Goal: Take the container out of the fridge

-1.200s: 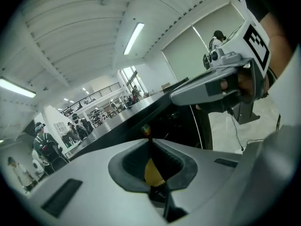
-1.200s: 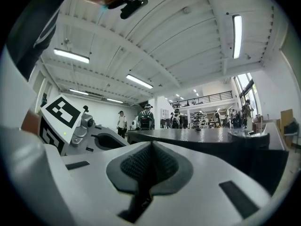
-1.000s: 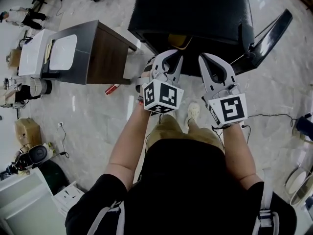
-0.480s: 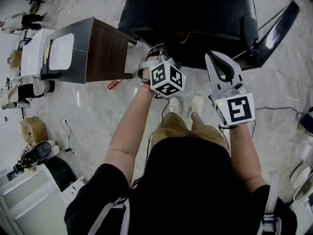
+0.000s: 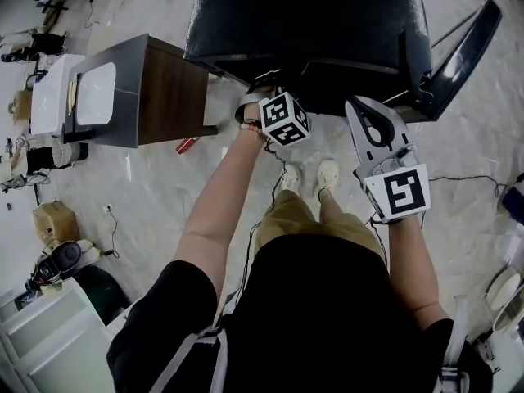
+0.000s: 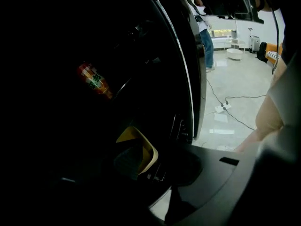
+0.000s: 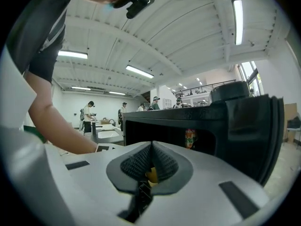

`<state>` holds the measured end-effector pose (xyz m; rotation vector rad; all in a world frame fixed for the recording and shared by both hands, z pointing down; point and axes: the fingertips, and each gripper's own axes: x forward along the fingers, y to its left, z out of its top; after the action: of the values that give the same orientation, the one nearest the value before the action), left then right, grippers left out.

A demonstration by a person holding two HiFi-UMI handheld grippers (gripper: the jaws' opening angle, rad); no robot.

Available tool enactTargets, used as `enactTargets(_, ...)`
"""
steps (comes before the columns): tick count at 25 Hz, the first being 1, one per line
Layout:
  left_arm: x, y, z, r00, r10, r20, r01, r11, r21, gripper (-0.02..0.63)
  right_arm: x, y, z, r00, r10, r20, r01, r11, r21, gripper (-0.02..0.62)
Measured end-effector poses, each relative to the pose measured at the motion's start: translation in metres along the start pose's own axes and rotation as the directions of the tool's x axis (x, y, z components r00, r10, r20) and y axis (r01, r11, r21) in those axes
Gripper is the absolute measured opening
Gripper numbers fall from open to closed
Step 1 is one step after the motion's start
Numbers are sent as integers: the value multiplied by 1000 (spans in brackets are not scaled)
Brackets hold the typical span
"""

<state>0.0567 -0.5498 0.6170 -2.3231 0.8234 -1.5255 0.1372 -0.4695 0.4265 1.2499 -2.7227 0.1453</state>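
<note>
Spread is how we read the left gripper's (image 5: 278,113) jaws. Its own view shows one dark pad in front of the yellow container (image 6: 143,149) and the other on its right, with the near wall and rim between them. We cannot tell whether either pad touches the wall. The right gripper's (image 7: 151,149) jaws are pressed together and empty, held near us just outside the fridge (image 5: 303,15).

The container sits low inside the fridge, near the front opening. A can (image 6: 94,80) with an orange and green label stands farther in and higher.

We judge the container to be thin, smooth plastic: light, fairly stiff, and likely to flex at the rim under a hard squeeze. It may be slick if cold or damp. The best hold looks to be across the near wall just below the rim, one pad inside and one outside. A moderate squeeze should do, and it should come out level, since we do not know what is in it.

Much is hidden. In the head view the fridge's top covers the whole interior and the left jaw tips. The left gripper view is very dark, and the left-hand jaw is mostly lost in shadow. We cannot see the container's base, far side, contents or the shelf under it. The can's print is too blurred to read. In the right gripper view, only a yellow sliver shows behind the closed tips.
</note>
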Motion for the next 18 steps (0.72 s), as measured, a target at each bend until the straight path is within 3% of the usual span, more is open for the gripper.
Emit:
enactTargets(8,47,-2,-20,995,-71,-68,73,997,26,112,-1,-6,-2,999,-10,36,8,998,55,35)
enactTargets(18,85,-10,-44,984,-114,-140,124,990,62,112,-5,-8,-33,999,0,-40,2,1000,28,35)
